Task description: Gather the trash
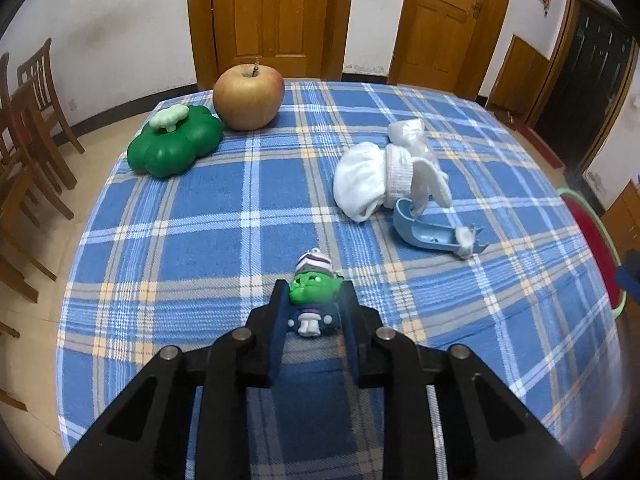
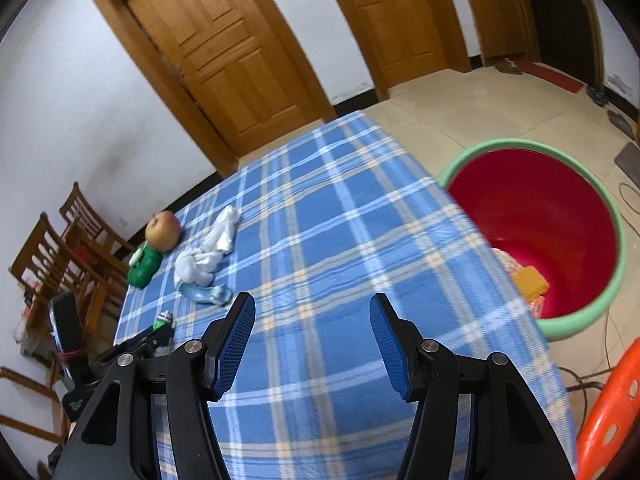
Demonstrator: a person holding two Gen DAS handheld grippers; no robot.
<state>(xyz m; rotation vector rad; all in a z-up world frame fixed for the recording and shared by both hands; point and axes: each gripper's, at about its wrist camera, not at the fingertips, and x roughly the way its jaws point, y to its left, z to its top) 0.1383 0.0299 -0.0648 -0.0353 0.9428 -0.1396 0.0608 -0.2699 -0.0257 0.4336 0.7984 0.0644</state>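
Note:
A small green-faced toy figurine (image 1: 314,284) with a striped cap stands on the blue plaid tablecloth (image 1: 192,240). My left gripper (image 1: 313,287) is shut on it, a blue pad pressed to each side. The right wrist view shows the figurine (image 2: 163,319) small at the left edge of the table. Further out lie a bundle of white socks (image 1: 372,176), a crumpled clear wrapper (image 1: 408,130) and a light blue plastic piece (image 1: 432,234). My right gripper (image 2: 312,308) hangs open above bare cloth with nothing between its fingers. A red bin with a green rim (image 2: 520,144) stands on the floor beside the table.
An apple (image 1: 248,96) and a green pumpkin-shaped toy (image 1: 174,146) sit at the far left of the table. Wooden chairs (image 1: 28,128) stand left of it. An orange stool (image 2: 612,400) is near the bin, which holds some yellow scraps (image 2: 528,280).

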